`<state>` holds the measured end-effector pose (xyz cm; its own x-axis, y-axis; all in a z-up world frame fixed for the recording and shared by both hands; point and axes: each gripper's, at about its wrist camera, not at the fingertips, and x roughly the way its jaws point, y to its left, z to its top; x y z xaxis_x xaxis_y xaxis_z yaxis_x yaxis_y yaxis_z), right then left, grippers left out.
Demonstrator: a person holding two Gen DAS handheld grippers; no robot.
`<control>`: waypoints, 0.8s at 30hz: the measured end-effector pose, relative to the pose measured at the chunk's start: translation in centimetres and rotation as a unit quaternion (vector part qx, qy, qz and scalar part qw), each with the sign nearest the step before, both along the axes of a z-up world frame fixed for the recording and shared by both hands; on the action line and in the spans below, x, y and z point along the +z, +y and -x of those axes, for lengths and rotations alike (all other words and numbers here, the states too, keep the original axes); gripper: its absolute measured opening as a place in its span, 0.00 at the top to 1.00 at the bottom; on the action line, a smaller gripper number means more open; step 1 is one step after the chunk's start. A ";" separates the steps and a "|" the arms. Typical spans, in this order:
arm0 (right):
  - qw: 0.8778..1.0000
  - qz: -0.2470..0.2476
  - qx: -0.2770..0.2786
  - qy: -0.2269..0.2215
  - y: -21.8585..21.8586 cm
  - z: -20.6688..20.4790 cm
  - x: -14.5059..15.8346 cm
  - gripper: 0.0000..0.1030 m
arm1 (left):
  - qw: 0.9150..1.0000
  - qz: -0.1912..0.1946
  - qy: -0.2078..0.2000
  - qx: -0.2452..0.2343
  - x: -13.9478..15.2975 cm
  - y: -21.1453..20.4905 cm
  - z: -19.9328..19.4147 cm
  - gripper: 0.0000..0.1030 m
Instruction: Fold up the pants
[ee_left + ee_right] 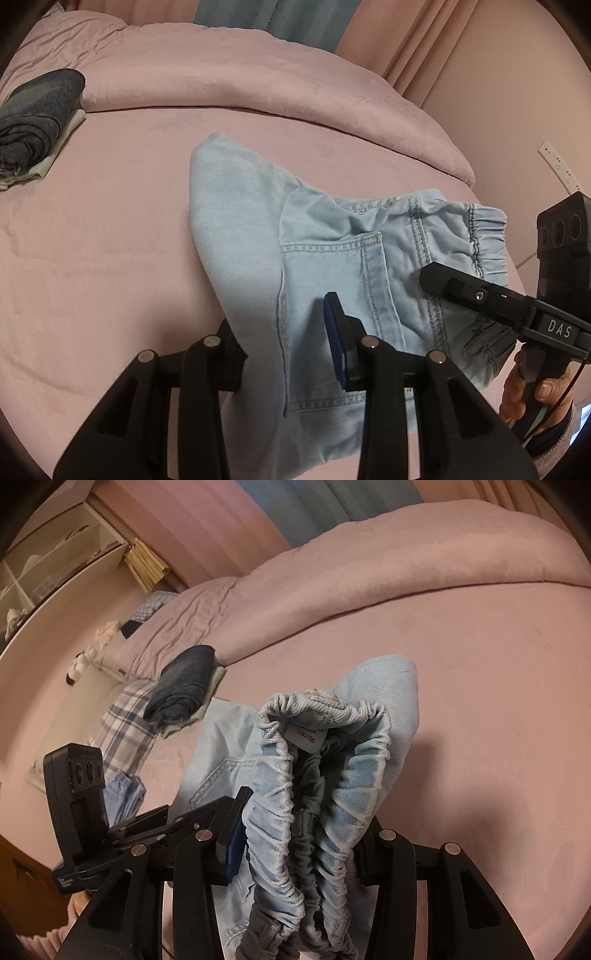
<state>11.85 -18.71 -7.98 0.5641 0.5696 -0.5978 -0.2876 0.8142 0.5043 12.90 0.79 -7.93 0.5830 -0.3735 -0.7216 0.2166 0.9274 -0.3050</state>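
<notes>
The left gripper [284, 332] hovers low over the light-blue pants [332, 258], which lie bunched on the pink bed [110, 240]; its fingers stand wide apart, with fabric between them. The right gripper [299, 834] reaches in from the right, clamping the elastic waistband [317, 782]. Folded dark clothes [37, 122] rest well apart.

— What's on the bed [110, 240]?
— Pink sheet, a pink duvet [221, 74] rolled back; light blue pants [251, 229] in the middle; dark folded clothes [33, 118] near the duvet.
</notes>
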 end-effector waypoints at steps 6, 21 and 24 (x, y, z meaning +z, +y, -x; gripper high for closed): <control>1.000 -0.004 -0.003 0.005 0.4 -1.5 -0.1 0.53 | 1.000 -0.011 0.002 0.003 0.1 -0.4 -2.4 0.67; 0.999 0.026 -0.003 0.039 1.6 -8.1 -2.7 0.53 | 0.998 -0.039 0.038 0.015 -2.6 -0.1 -8.2 0.67; 0.998 0.037 -0.009 0.051 1.7 -8.9 -3.5 0.52 | 0.998 -0.046 0.040 0.016 -2.9 0.1 -8.6 0.67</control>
